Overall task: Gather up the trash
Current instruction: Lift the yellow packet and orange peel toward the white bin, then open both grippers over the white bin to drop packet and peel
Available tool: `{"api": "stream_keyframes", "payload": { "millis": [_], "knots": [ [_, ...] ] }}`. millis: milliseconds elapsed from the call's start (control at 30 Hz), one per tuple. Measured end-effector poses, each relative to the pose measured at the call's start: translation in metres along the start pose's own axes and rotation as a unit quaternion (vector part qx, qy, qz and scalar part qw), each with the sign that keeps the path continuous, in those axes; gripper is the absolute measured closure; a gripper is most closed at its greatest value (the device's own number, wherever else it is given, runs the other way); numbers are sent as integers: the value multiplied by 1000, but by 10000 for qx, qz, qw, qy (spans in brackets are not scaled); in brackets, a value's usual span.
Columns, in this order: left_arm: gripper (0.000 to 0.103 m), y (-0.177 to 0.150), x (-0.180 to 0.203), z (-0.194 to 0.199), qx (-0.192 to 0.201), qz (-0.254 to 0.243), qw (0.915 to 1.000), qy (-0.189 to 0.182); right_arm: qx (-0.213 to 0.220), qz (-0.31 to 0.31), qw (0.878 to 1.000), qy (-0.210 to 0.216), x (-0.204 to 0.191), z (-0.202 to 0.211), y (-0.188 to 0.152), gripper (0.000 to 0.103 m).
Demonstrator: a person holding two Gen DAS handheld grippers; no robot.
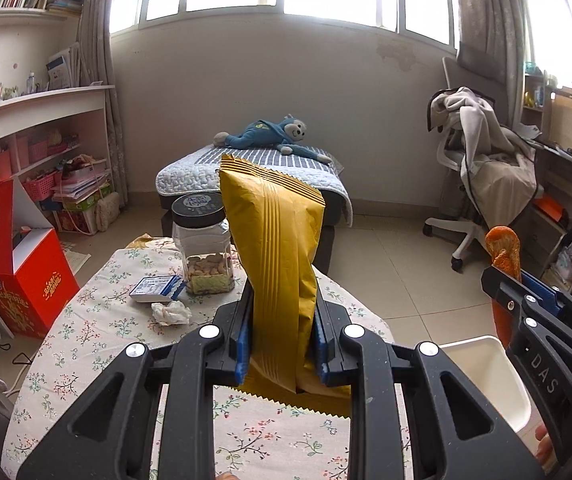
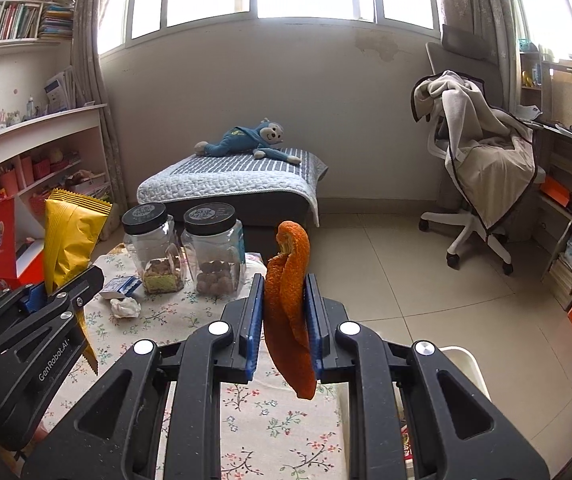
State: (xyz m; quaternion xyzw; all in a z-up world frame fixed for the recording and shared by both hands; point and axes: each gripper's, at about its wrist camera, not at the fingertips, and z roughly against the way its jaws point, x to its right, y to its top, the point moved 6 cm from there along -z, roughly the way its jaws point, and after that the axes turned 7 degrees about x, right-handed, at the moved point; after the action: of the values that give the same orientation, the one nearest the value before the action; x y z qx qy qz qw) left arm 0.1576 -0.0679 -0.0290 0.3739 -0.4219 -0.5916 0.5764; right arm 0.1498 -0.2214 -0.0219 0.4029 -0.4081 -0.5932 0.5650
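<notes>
My left gripper (image 1: pixel 282 340) is shut on a yellow snack wrapper (image 1: pixel 278 256) and holds it upright above the floral table (image 1: pixel 98 340). My right gripper (image 2: pixel 284 320) is shut on an orange peel (image 2: pixel 289 292), held above the table's right side. The right gripper and peel show at the right of the left wrist view (image 1: pixel 503 252). The left gripper and wrapper show at the left of the right wrist view (image 2: pixel 68 236). A crumpled white tissue (image 1: pixel 170 313) lies on the table near a small blue-and-white box (image 1: pixel 158 288). A white bin (image 1: pixel 489 376) stands off the table's right edge, below the right gripper.
Two clear jars with black lids (image 2: pixel 154 248) (image 2: pixel 216 252) stand at the table's far side. A red carton (image 1: pixel 18 264) and shelves are at left. A bed with a blue plush monkey (image 1: pixel 278 134) is beyond. An office chair draped with clothes (image 1: pixel 485 168) is at right.
</notes>
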Motion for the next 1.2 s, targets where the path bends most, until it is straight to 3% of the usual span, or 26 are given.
{"api": "stream_keyframes", "payload": {
  "millis": [400,500,533,600,767,1200],
  "knots": [
    [78,-12,61,-1,-99,-309,9985,-430,-87,-576,9956,-728,88,6,-8,84],
    [78,-15,76,-2,-157,-353,9976,-575,-137,-774,9926,-928,112,8,-11,80],
    [78,-16,82,-3,-182,-370,9972,-631,-128,-845,9910,-1034,121,10,-12,60],
    [78,-17,94,-3,-191,-404,9964,-723,10,-998,9865,-1296,137,17,-12,31],
    [77,-18,130,-4,-222,-473,9933,-1031,91,-1391,9722,-1883,179,27,-15,6],
    [76,-34,214,-16,-669,-575,9808,-1741,51,-2096,9388,-2734,253,45,-25,7]
  ]
}}
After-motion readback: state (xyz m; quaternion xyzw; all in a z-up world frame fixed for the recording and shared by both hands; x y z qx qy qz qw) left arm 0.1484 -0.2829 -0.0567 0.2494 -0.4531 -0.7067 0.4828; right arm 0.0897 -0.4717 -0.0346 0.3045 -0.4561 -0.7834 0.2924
